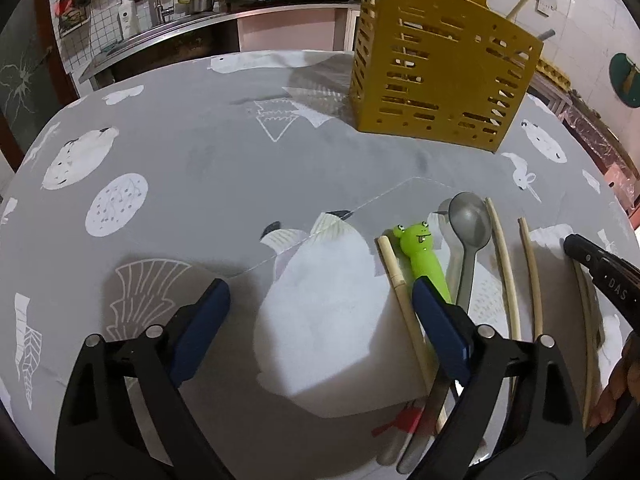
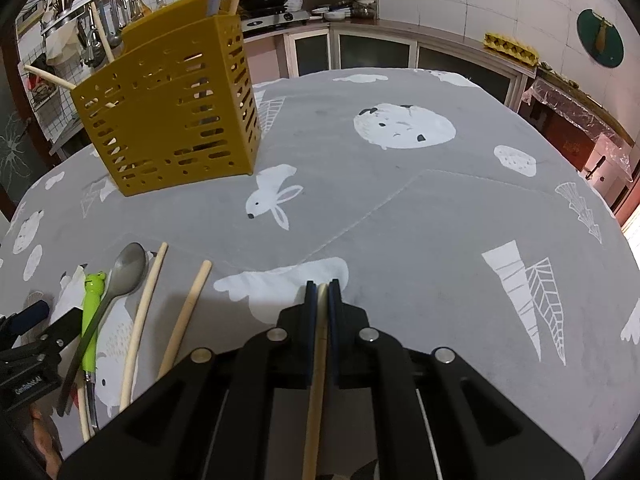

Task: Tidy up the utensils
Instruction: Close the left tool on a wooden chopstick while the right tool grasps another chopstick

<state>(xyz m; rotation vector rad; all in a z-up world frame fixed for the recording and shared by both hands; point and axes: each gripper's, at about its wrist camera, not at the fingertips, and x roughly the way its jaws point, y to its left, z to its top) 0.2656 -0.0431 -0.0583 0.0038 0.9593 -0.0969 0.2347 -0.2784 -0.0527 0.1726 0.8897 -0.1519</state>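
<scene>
The right tool [image 2: 322,288] is clamped on a pale wooden chopstick [image 2: 320,340], which runs lengthwise between the two blue pads, its tip showing just past them above the grey patterned tablecloth [image 2: 400,200]. The left tool [image 1: 320,300] has its pads well apart with nothing between them; its right pad [image 1: 438,328] hovers over the green frog-handled utensil [image 1: 420,252].

The loose utensils lie in a row on the table between the two tools. From the left wrist view they run: a chopstick [image 1: 400,292], the frog-handled piece, a grey metal spoon [image 1: 470,224] with its bowl pointing away, then two more chopsticks [image 1: 504,264] [image 1: 532,272] side by side but apart. In the right wrist view the same group sits at the lower left, with the spoon [image 2: 128,268] lying partly across the green handle [image 2: 92,308].

A mustard-yellow slotted holder [image 1: 440,84] stands upright farther back on the table, well apart from the row, with several sticks and a handle already poking out of its top. Kitchen counters and a stove lie beyond.
</scene>
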